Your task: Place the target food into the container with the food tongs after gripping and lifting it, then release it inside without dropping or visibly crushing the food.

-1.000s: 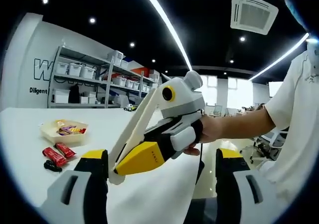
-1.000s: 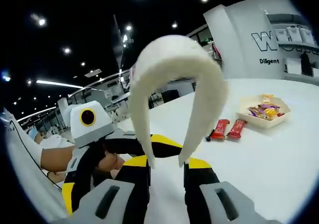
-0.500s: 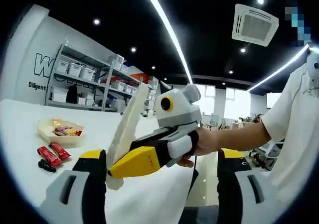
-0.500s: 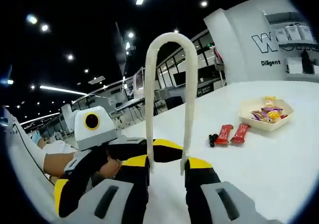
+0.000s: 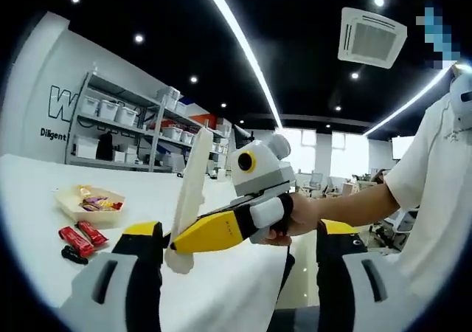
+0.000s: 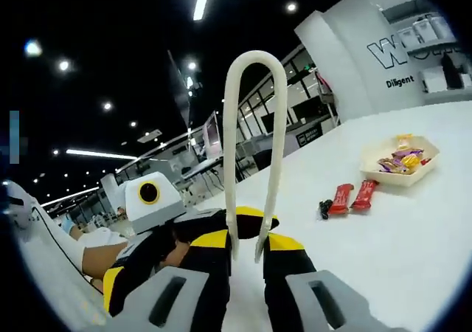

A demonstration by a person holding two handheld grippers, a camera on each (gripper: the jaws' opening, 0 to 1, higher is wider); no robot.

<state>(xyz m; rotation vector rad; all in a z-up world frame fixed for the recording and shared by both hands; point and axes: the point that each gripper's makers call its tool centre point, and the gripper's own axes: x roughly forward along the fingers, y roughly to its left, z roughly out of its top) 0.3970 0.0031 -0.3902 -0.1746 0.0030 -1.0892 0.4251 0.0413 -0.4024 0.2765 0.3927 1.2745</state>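
White food tongs (image 6: 254,125) stand upright between my right gripper's (image 6: 249,242) jaws, bend upward, and the gripper is shut on their two arms. In the left gripper view the right gripper (image 5: 177,245), held by a hand, crosses the middle with the tongs (image 5: 189,192) seen edge-on. My left gripper (image 5: 237,236) is open, its jaws wide apart on either side. A shallow beige container (image 6: 398,158) (image 5: 90,203) with several wrapped sweets sits far off on the white table. Two red wrapped bars (image 6: 350,197) (image 5: 81,236) and a small black item (image 6: 324,209) (image 5: 74,255) lie beside it.
The white table (image 6: 413,243) stretches between the grippers and the container. A person's forearm and white sleeve (image 5: 435,170) come in from the right of the left gripper view. Shelves with bins (image 5: 118,125) stand against the far wall.
The tongs' arms have drawn closer together in my right gripper and now look narrow. In the left gripper view the right gripper has tilted flatter. Both views have shifted slightly.
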